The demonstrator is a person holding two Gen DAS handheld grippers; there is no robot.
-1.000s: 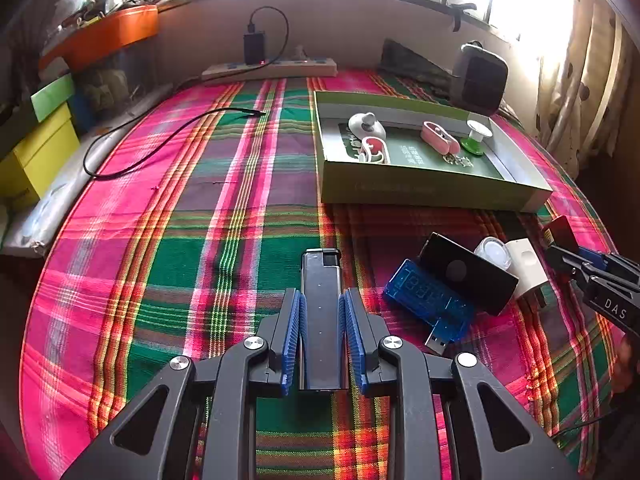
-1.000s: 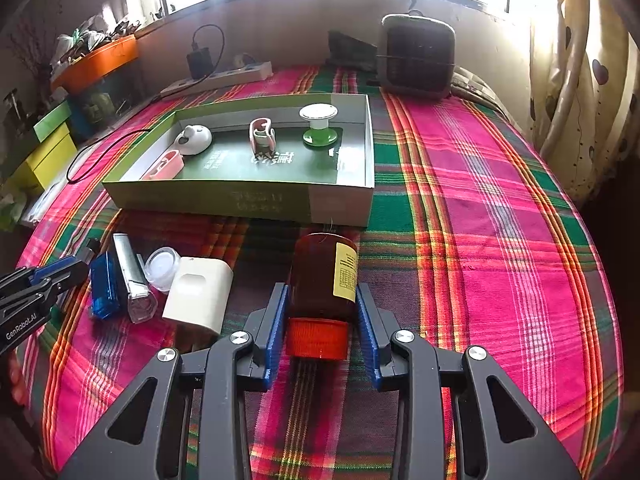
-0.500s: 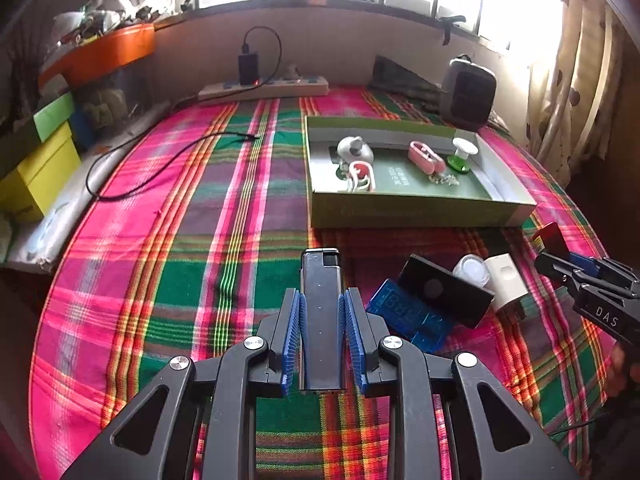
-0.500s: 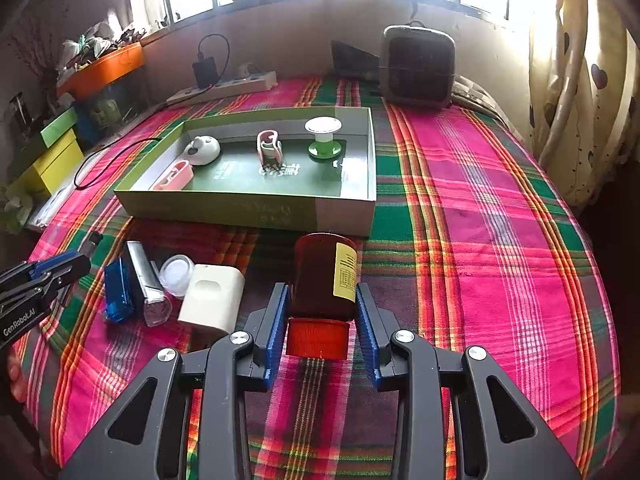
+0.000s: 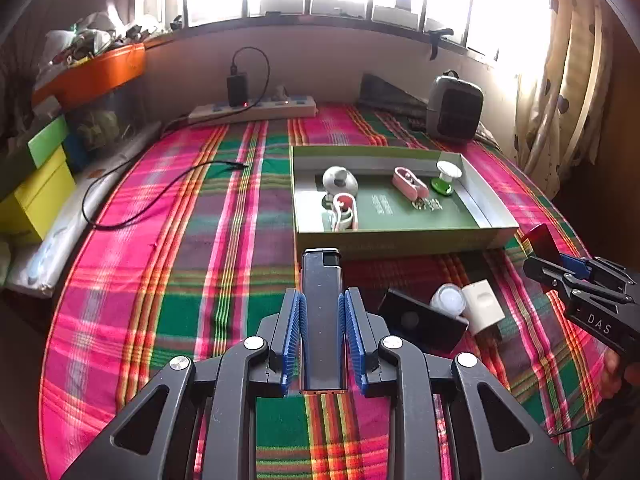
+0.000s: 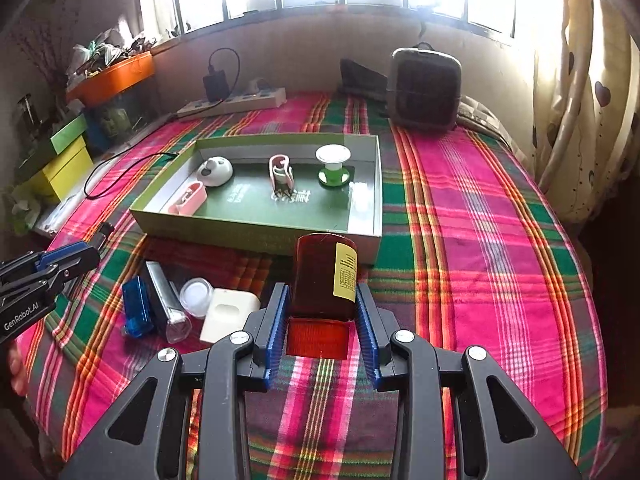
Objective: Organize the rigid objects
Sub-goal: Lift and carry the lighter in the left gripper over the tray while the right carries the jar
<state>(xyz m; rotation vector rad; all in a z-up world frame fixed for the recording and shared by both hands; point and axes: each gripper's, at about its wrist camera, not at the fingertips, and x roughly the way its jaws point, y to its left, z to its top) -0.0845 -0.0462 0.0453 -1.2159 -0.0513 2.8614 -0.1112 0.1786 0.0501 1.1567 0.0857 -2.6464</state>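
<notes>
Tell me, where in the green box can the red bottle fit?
Free: the box floor's front half, between the pink case and the right wall. Crowded: the back row, with the white dome, pink clip and green spool. The right gripper holds the bottle.

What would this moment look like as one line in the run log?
left gripper: shut on black lighter | right gripper: shut on amber bottle | both short of green tray

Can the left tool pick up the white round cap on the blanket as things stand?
Probably not: the left tool is shut on the black lighter, so the white round cap, though uncovered, cannot be gripped before it lets go.
</notes>
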